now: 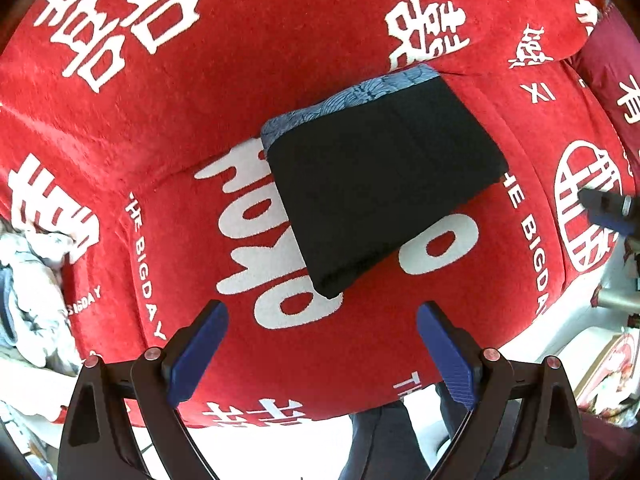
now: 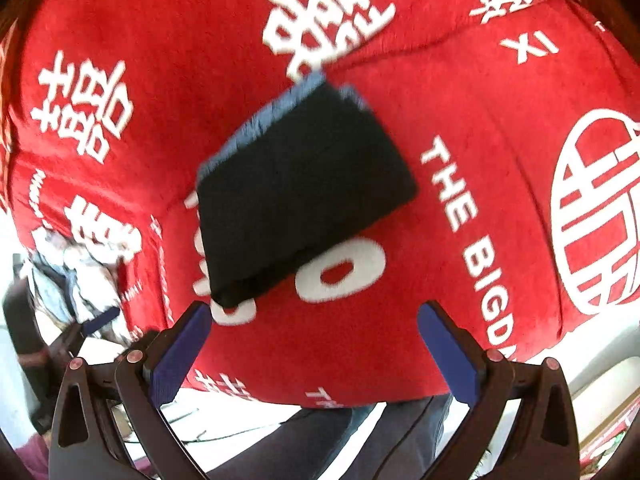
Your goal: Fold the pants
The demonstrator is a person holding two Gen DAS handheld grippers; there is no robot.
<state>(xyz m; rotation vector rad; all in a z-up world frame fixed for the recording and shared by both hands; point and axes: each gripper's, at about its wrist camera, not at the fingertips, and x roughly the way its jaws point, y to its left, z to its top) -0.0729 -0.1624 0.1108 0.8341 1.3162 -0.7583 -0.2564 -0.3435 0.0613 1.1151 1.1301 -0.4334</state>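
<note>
I am holding my left hand-held gripper (image 1: 322, 350) and right hand-held gripper (image 2: 314, 350) spread wide, gripping nothing. Just beyond both sets of fingertips, the folded black pants (image 1: 380, 184) are lying apart from them on the red printed blanket (image 1: 160, 128).

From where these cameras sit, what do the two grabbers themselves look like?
Both look alike: the left gripper and right gripper each have two black angular arms with triangular cut-outs, copper-coloured round pivots, and flat blue ribbed fingers. No cables or sleeves are clearly visible.
</note>
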